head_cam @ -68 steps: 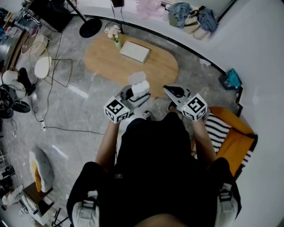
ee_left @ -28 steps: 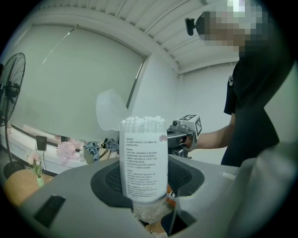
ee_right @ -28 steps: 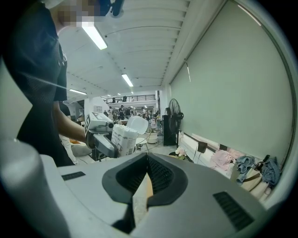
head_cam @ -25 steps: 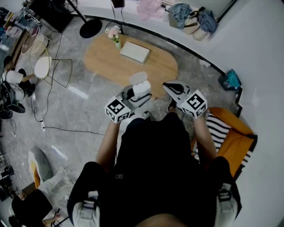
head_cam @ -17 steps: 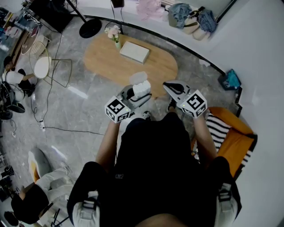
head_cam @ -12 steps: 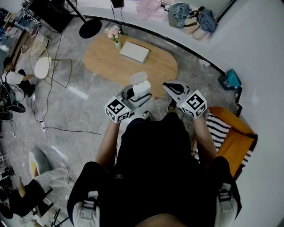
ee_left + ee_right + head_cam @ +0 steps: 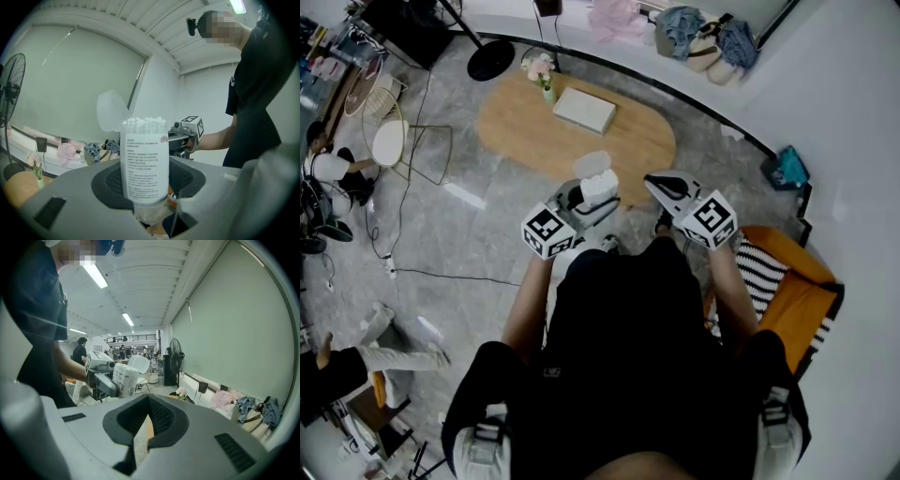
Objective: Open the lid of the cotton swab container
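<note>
My left claw (image 7: 147,187) is clamped on the cotton swab tub (image 7: 144,159). Its pads press the lower part of the label, and the tub stands upright. The lid (image 7: 111,110) is flipped up and back on the tub's left side. White swab tips (image 7: 143,123) show at the open mouth. My right claw (image 7: 148,408) is pressed together with nothing in it. It is held to the right of the tub, near it but apart.

Both claws are out in front of my chest, above the floor. Farther off is an oval wooden table (image 7: 628,155) with a flat white box (image 7: 584,109) and a small vase of flowers (image 7: 542,73) on it. On my right is an orange seat (image 7: 802,300) with a striped cushion (image 7: 761,270). A heap of clothes (image 7: 703,37) lies along the far wall. Another person (image 7: 356,361) is low at the left edge.

The tub fills the middle of the left gripper view and covers whatever is behind it. My black shirt (image 7: 628,356) covers the floor beneath me in the head view. The tub's bottom is sunk out of sight between the jaws. The label print is too small to read, and I cannot tell how the lid is joined to the tub.
</note>
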`<action>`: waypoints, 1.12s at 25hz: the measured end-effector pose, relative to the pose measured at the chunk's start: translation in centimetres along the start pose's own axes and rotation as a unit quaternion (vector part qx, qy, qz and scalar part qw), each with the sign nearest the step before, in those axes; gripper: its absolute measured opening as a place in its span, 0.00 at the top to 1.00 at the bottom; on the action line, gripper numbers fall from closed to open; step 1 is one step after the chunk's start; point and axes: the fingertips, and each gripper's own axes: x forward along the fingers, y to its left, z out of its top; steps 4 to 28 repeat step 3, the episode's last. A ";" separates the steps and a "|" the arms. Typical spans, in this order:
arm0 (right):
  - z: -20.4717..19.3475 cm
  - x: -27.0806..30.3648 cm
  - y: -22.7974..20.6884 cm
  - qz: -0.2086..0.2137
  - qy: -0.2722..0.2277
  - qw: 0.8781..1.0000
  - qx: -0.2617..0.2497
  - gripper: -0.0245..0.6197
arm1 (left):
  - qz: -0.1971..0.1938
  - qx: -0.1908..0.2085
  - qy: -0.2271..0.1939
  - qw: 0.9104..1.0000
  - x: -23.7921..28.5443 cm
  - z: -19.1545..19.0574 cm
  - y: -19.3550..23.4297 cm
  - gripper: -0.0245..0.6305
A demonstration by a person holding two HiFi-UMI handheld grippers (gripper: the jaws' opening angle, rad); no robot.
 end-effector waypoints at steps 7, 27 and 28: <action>0.0 0.0 0.1 0.000 0.000 1.000 0.001 0.97 | 0.000 -0.001 0.001 1.000 -0.1 -0.1 -0.1 0.66; 0.0 0.0 0.1 0.000 0.000 1.000 0.001 0.97 | 0.000 -0.001 0.001 1.000 -0.1 -0.1 -0.1 0.66; 0.0 0.0 0.1 0.000 0.000 1.000 0.001 0.97 | 0.000 -0.001 0.001 1.000 -0.1 -0.1 -0.1 0.66</action>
